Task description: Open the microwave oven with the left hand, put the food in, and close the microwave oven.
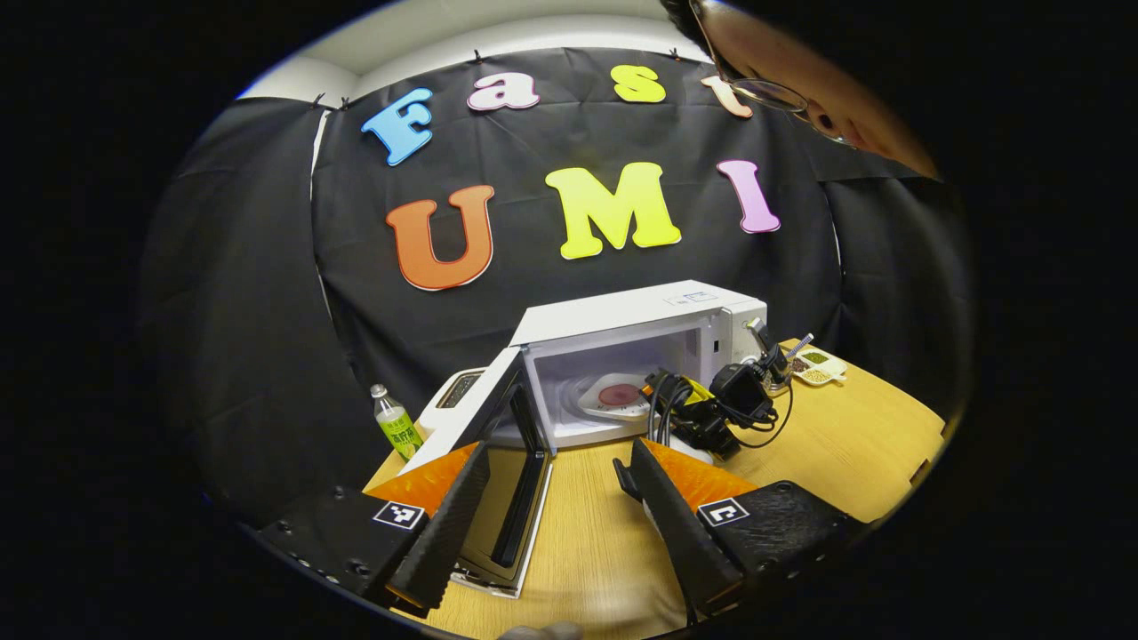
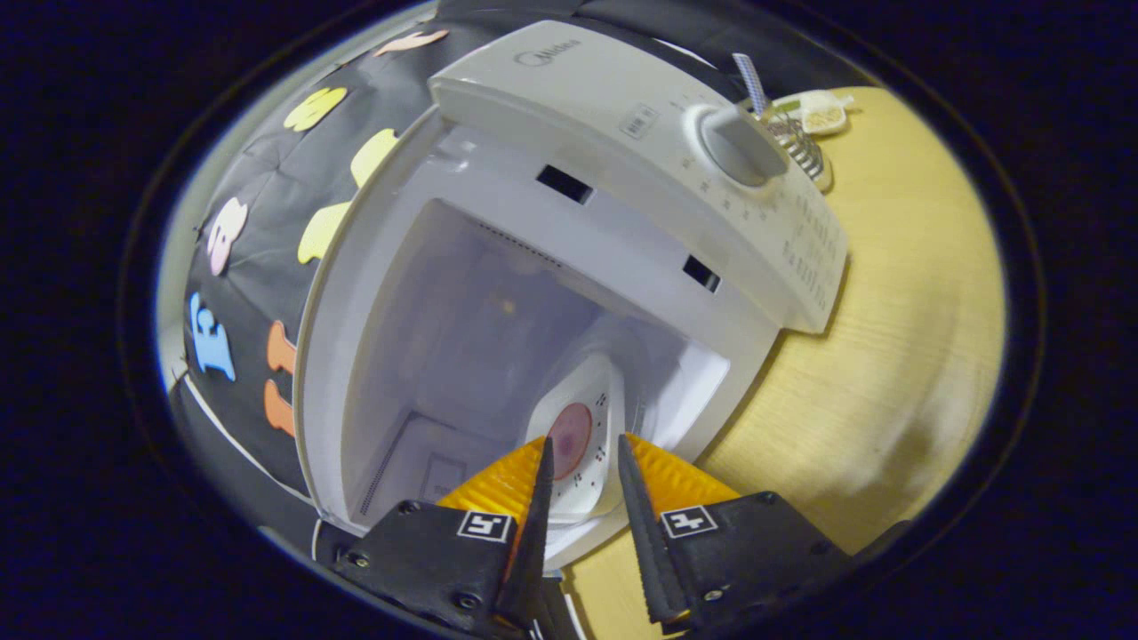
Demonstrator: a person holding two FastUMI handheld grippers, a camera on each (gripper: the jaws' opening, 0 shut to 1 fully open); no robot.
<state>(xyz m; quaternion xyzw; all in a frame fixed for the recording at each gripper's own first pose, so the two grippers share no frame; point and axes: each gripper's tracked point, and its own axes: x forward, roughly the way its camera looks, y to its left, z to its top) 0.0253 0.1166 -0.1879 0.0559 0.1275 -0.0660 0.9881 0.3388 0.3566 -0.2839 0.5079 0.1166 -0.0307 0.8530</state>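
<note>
Microwave oven point(image 1: 622, 356) on the wooden table point(image 1: 853, 444), door point(image 1: 498, 444) swung fully open; the plate of food point(image 1: 618, 396) already lies on the cavity floor. In the right gripper view the right gripper point(image 2: 582, 498) sits at the cavity mouth, its fingers a little apart on either side of the plate's point(image 2: 578, 444) near rim, not visibly pressing it. The left gripper point(image 1: 556, 498) hangs back with fingers wide apart, holding nothing, the door just beyond its left finger. To finish well, the right gripper should probably draw straight back clear of the opening before the left pushes the door's outer edge shut. Legible writing: "Midea" on the control panel point(image 2: 711, 169); a green-labelled bottle point(image 1: 397, 427) stands nearby, its print too small to read.
</note>
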